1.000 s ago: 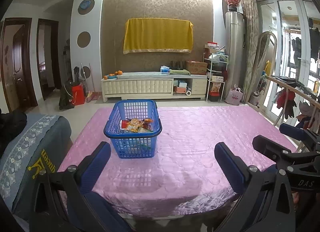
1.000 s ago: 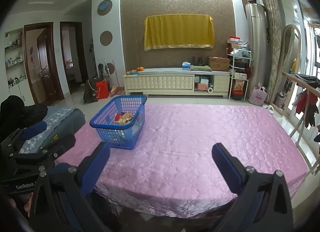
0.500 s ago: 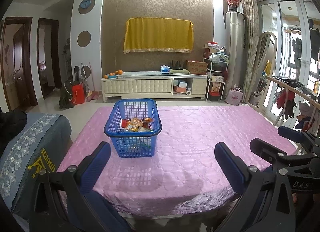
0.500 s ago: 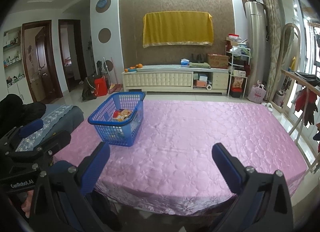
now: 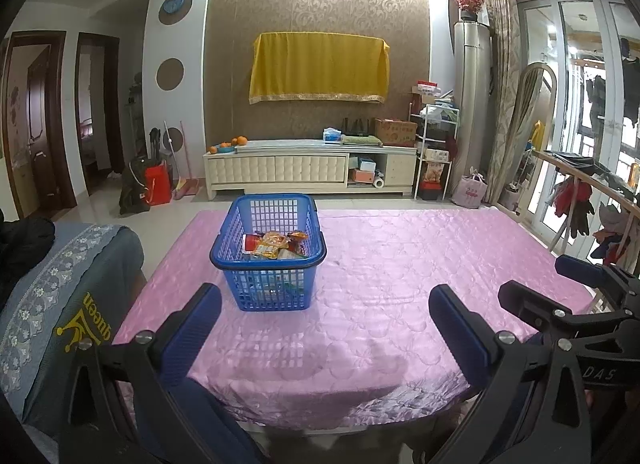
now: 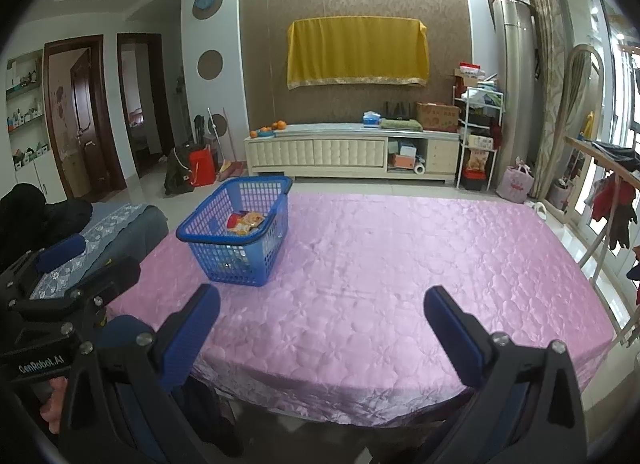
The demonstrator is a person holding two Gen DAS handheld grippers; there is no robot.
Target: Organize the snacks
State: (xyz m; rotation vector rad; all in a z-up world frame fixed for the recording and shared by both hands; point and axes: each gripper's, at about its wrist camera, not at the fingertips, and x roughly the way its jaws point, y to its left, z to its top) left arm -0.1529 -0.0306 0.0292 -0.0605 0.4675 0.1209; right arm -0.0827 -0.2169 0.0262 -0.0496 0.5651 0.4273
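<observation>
The blue basket [image 5: 269,252] stands upright on the bench [image 5: 400,264], on its left half, toward the far edge. Snack packets [image 5: 276,243] lie inside it, filling the lower part; individual labels are too small to read. The bench is covered by a pink quilted cloth [image 6: 400,264].

The left hand-held gripper [image 5: 325,324] hovers over the near edge of the bench with its blue-padded fingers [image 5: 192,328] spread wide and nothing between them. The basket lies ahead of it, slightly left of centre, not touching. The right hand-held gripper [image 6: 322,324] is likewise released, fingers wide apart and empty, over the near edge; from its view the basket is ahead and to the left, well apart. Bare cloth lies between each hand-held gripper and the basket.

A chair back draped with a grey-blue embroidered cover [image 5: 60,304] stands just beside the left edge of the bench. Beyond the bench are a cream cabinet [image 5: 308,172] against the wall, a yellow cloth [image 5: 320,68] hanging above it, and a drying rack with clothes [image 5: 580,204] on the right.
</observation>
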